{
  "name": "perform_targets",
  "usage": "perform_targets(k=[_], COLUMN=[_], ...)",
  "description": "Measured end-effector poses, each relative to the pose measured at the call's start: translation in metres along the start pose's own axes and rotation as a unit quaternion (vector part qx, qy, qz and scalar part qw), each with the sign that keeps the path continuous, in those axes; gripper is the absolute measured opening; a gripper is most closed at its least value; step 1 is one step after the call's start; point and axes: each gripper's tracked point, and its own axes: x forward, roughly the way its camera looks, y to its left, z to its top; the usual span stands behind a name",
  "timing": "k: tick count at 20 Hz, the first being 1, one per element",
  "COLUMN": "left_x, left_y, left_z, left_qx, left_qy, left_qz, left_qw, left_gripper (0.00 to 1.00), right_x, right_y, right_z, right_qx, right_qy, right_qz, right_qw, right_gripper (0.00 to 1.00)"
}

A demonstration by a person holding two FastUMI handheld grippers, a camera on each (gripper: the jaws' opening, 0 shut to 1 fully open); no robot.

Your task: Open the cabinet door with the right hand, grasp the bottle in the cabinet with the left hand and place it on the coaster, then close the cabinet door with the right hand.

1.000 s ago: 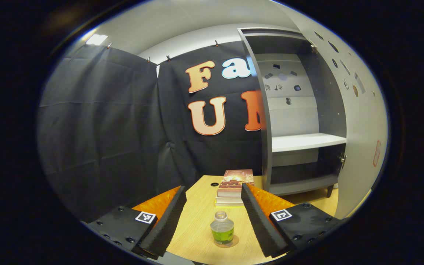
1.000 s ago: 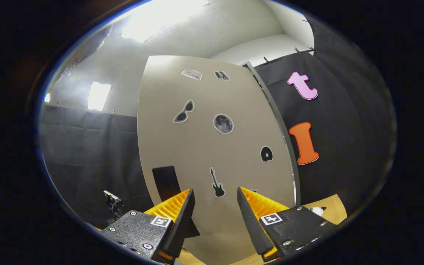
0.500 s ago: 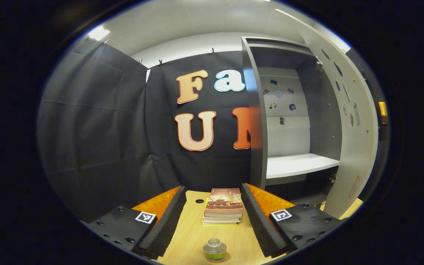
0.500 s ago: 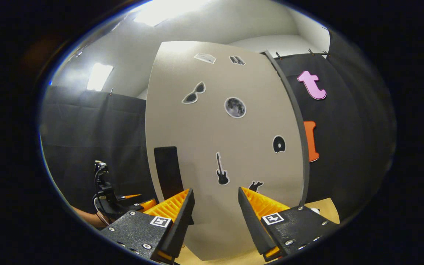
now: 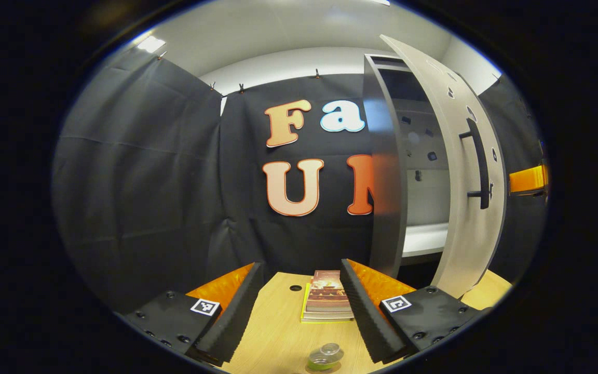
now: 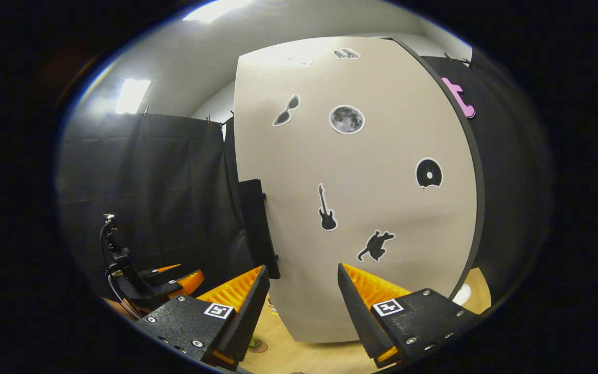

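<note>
Wooden counter carries a stack of books, the cabinet at its far right. Cabinet door is partly open, its dark handle facing out. Bottle stands on the counter at the near edge, between and below the left gripper jaws, not touching them. Left jaws spread, empty. Right gripper jaws spread, empty, close in front of the door face with its stickers.

The cabinet door hides most of the shelf.
</note>
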Motion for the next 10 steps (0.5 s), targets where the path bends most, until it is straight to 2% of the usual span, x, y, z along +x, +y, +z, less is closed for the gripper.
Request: perform_targets(k=[5,10], left_x=[0.003,0.008], left_y=[0.019,0.022], left_z=[0.004,0.016], left_qx=[-0.004,-0.002], left_qy=[-0.004,-0.013], left_qz=[0.009,0.0], left_qw=[1.0,1.0], left_gripper=[0.99,0.99], right_x=[0.037,0.042], right_y=[0.01,0.011], right_z=[0.001,0.001], right_qx=[-0.026,-0.072], right_qy=[0.002,0.012], right_qz=[-0.011,-0.054], right_qw=[1.0,0.996], right_gripper=[0.83,0.83])
